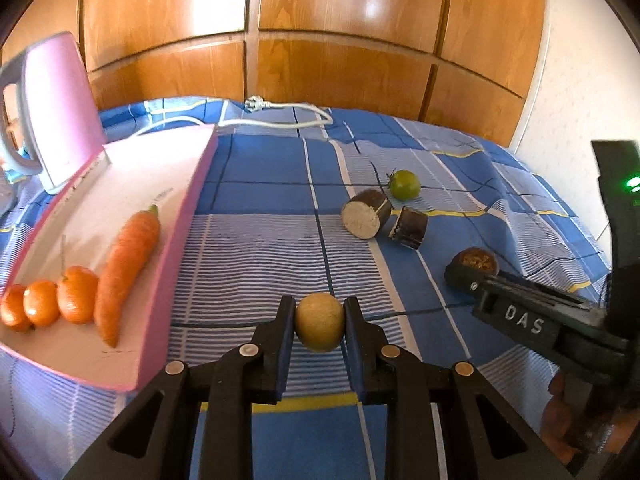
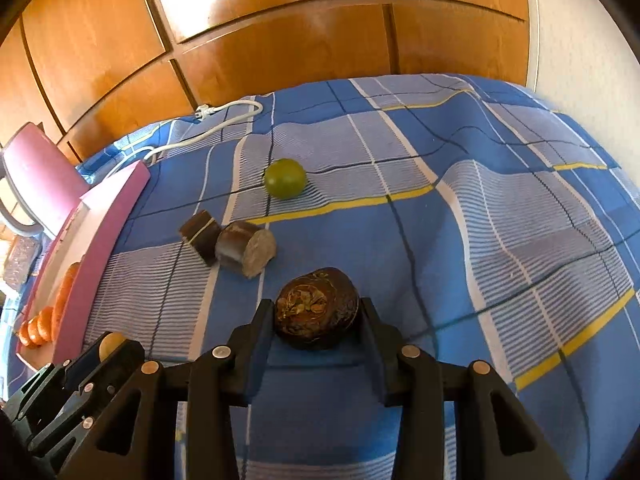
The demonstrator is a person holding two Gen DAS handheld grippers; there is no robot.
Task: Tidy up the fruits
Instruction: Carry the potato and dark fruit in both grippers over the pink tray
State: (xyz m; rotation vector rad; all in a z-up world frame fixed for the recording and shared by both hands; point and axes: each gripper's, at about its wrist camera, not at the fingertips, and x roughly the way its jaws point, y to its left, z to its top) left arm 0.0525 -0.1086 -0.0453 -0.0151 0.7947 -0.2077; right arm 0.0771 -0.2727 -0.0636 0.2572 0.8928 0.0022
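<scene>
My left gripper (image 1: 319, 308) is shut on a small round yellow-brown fruit (image 1: 320, 322), held just off the checked cloth beside the pink tray (image 1: 188, 216). The tray holds a carrot (image 1: 126, 272) and three mandarins (image 1: 76, 300). My right gripper (image 2: 316, 307) is shut on a dark brown cut piece with a seedy face (image 2: 316, 308); whether it rests on the cloth I cannot tell. Farther off lie a green tomato (image 2: 285, 179) and two dark cut chunks (image 2: 246, 252), (image 2: 200, 236). The left wrist view shows the right gripper (image 1: 460, 276) at right with its piece (image 1: 476, 262).
A pink kettle (image 1: 60, 108) stands behind the tray at the far left. A white power cable with plug (image 1: 280, 116) lies along the back of the blue checked cloth (image 2: 480, 220). Wooden cupboard doors (image 1: 340, 40) rise behind. The cloth is rumpled at right.
</scene>
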